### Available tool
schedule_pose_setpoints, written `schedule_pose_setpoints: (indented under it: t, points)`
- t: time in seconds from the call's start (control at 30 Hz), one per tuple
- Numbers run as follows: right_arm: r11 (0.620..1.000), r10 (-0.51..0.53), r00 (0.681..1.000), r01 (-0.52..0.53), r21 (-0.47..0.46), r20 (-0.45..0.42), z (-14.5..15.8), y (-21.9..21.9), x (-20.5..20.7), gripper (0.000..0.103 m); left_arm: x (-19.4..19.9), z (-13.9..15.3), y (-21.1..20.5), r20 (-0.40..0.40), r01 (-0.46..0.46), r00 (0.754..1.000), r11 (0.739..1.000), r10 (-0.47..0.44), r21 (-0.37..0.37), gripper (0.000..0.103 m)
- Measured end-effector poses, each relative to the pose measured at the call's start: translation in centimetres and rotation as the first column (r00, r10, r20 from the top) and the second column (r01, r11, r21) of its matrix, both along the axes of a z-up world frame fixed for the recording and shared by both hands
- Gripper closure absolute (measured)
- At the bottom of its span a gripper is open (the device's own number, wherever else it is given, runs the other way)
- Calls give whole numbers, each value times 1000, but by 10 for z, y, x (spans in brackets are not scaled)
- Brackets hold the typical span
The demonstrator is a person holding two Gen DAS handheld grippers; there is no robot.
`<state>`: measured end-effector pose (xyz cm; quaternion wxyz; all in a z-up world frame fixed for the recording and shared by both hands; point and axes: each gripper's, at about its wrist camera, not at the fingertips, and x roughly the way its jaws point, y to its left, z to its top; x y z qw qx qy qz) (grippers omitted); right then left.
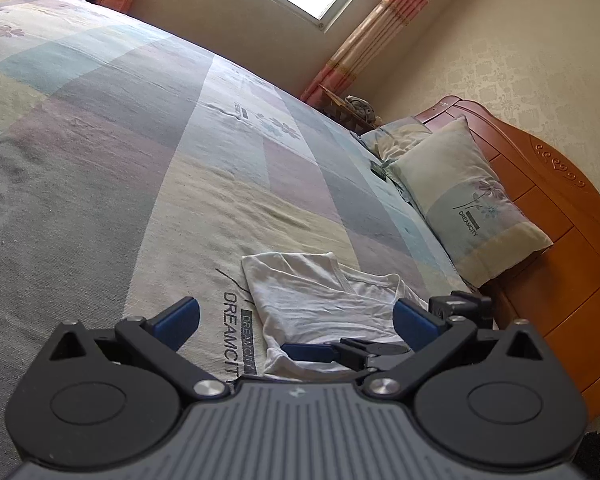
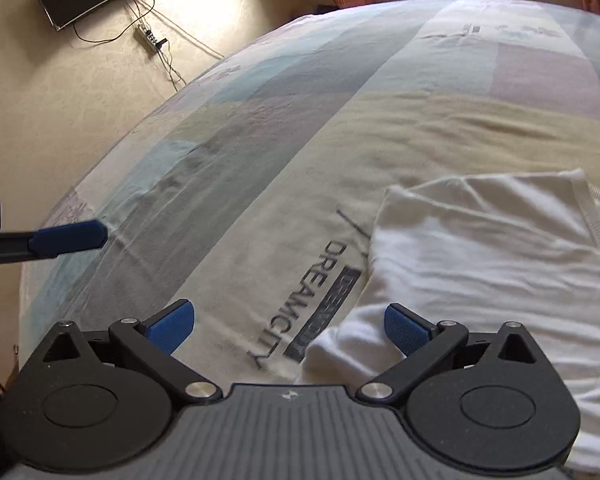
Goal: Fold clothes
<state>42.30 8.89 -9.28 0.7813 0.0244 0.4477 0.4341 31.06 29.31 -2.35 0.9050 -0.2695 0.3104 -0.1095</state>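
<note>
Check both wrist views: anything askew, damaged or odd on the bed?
Nothing stands out. The white shirt lies folded but a bit wrinkled on the bedspread, collar showing. Both the left hand-held gripper and the right hand-held gripper are open and empty. Pillows rest against the headboard.

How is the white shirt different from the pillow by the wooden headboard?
The white shirt is plain white, while the pillow has a flower print and the word DREAMCITY. The shirt lies flat and folded on the bedspread, while the pillow is plump and props up against the headboard. The shirt sits close to the open left gripper, while the pillow is farther off. Both are soft cloth things on the bed.
</note>
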Motion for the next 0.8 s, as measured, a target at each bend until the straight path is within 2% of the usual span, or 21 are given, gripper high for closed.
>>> schedule_pose_setpoints:
  t: [0.07, 0.13, 0.2, 0.27, 0.4, 0.53, 0.63, 0.67, 0.73, 0.8]
  points:
    - [1000, -8, 1000, 8, -13, 15, -6, 6, -12, 0, 1, 0, -2, 0, 9, 1000, 1000, -9, 0, 1]
    - [1000, -2, 1000, 3, 30, -3, 0, 3, -21, 0, 3, -1, -4, 0, 19, 1000, 1000, -19, -5, 1]
    - [997, -18, 1000, 19, 69, -7, 9, -11, -28, 0, 5, -4, -8, -10, 29, 1000, 1000, -29, -4, 1]
    - [996, -54, 999, 54, 64, -1, 16, -31, -34, 0, 8, -6, -15, -25, 41, 999, 999, -41, 7, 1]
    - [982, -184, 976, 188, -27, 117, 25, -83, -41, 0, 11, -8, -28, -32, 69, 997, 997, -68, 23, 1]
    - [932, -321, 930, 344, -112, 181, 21, -122, -32, 0, 16, -12, -38, -46, 77, 996, 996, -76, 34, 1]
    - [869, -406, 875, 459, -186, 263, 13, -124, -24, 0, 21, -17, -45, -70, 76, 995, 995, -72, 59, 1]
    - [861, -419, 867, 473, -185, 268, 10, -123, -20, 0, 22, -18, -46, -75, 79, 994, 995, -74, 64, 1]
    - [855, -420, 862, 481, -194, 284, 2, -116, -14, 0, 24, -20, -49, -85, 84, 993, 994, -78, 72, 1]
    - [843, -385, 873, 465, -272, 299, -12, -107, -10, 0, 24, -21, -51, -91, 88, 993, 993, -81, 78, 1]
